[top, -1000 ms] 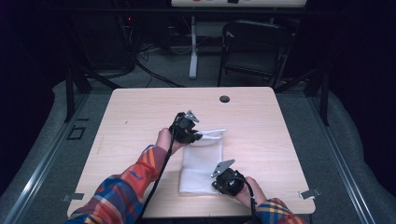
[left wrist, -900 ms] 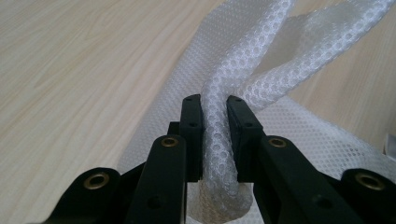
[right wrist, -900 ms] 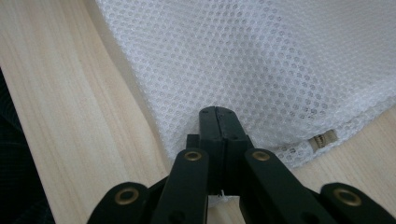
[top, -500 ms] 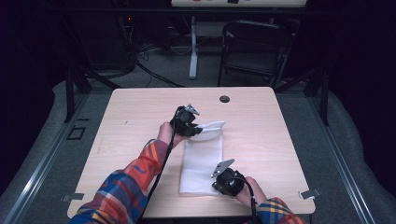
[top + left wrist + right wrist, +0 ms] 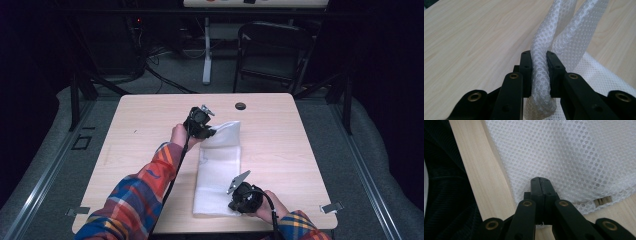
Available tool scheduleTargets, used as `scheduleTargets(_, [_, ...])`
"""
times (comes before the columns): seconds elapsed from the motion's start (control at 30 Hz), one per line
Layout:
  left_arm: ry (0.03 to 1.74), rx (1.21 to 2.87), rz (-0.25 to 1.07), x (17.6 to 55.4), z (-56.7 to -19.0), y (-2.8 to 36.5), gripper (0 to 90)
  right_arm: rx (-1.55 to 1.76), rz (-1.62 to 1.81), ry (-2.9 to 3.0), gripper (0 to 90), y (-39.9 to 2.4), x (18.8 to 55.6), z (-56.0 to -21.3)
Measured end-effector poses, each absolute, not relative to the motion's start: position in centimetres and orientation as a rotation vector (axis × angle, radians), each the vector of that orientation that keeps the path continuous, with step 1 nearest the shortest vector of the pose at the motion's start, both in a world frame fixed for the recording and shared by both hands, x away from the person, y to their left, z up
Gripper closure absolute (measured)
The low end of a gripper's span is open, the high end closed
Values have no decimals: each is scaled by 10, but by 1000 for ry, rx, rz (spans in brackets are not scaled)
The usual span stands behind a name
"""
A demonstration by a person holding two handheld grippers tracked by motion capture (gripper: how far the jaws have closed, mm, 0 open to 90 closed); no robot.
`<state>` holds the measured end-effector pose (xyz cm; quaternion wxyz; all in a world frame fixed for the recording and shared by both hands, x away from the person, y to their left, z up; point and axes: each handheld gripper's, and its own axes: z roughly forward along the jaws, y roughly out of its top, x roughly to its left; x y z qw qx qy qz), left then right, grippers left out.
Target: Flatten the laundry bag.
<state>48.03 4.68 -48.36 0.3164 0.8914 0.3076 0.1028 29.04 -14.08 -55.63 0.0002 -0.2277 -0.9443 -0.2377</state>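
Since a second ago, the left gripper [image 5: 212, 131] has carried the far end of the white mesh bag [image 5: 217, 177] a little farther away from the person and slightly up, so that end now stands folded up off the table [image 5: 135, 130], while the right gripper [image 5: 235, 202] has kept its place.

Nearest the person, the right gripper sits at the bag's near edge, close to the table's near edge. In the right gripper view its jaws are fully together, and the mesh [image 5: 564, 152] spreads flat just beyond their tips; the bag's edge seems to be pinched between them, though the fabric inside the closed jaws is hard to make out. A small metal zip pull [image 5: 602, 201] lies at the bag's hem to the right of the jaws.

Past that, the bag lies flat along the middle of the table, running away from the person.

Farther on, the left gripper clamps a bunched fold of mesh [image 5: 541, 75]; in the left gripper view the fabric is squeezed between the two pads and rises in two bands beyond them. The person's plaid sleeve [image 5: 145, 190] stretches toward it.

Beyond the bag, a small dark round cap [image 5: 240, 106] sits near the table's far edge, and a folding chair [image 5: 272, 55] stands on the floor behind.
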Motion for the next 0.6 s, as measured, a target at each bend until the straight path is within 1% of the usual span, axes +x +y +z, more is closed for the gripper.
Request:
scheduleTargets(0.17, [830, 2347, 287, 488, -486, 44, 767, -719, -714, -2989, 900, -139, 290, -554])
scheduleTargets(0.37, [843, 2351, 311, 495, -484, 37, 710, -763, -749, -2966, 900, -137, 289, -556])
scheduleTargets(0.5, [868, 2345, 361, 501, -483, 33, 620, -750, -726, -2986, 900, -137, 289, -554])
scheduleTargets(0.6, [914, 2323, 412, 505, -480, 34, 469, -756, -728, -2983, 900, -137, 289, -554])
